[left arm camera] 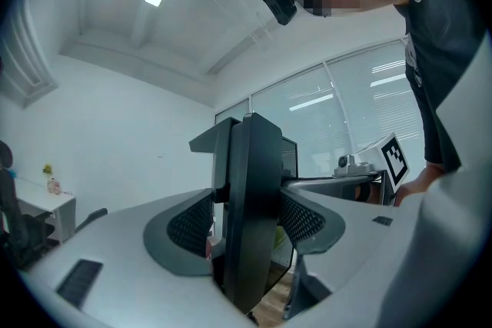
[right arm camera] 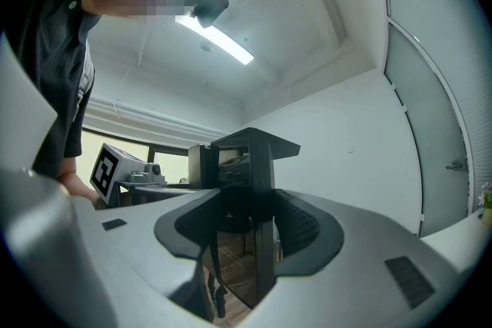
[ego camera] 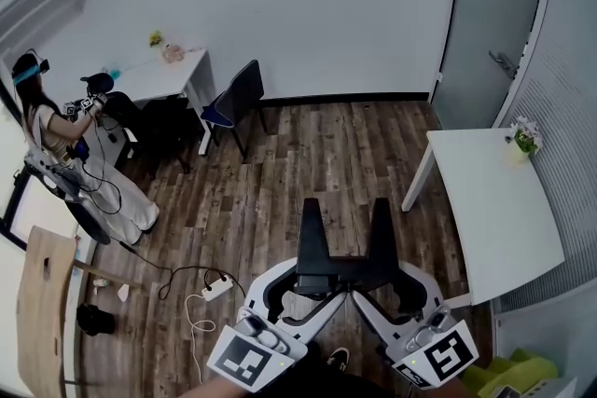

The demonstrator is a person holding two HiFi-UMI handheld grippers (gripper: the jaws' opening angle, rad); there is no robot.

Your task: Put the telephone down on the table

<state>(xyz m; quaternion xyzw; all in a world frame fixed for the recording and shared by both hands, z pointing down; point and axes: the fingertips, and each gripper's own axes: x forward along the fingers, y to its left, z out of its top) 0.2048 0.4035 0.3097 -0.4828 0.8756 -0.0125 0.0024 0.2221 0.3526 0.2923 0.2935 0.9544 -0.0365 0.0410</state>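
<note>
In the head view we see the white table (ego camera: 494, 219) at the right, with a small potted plant (ego camera: 524, 141) on its far corner. The left gripper (ego camera: 312, 214) and the right gripper (ego camera: 381, 214) are held side by side over the wood floor (ego camera: 317, 154), just left of the table's near end. The right one is the closer to the table, and both point away from us. Far to the left of the table, another person (ego camera: 51, 140) stands by a white desk (ego camera: 168, 75).

In the left gripper view, the left gripper's black jaws are pressed together with nothing between them. The right gripper's marker cube (left arm camera: 393, 156) shows just beyond them.

In the right gripper view, that gripper's jaws likewise meet on nothing. We cannot tell where the telephone is, since no view shows it.
</note>
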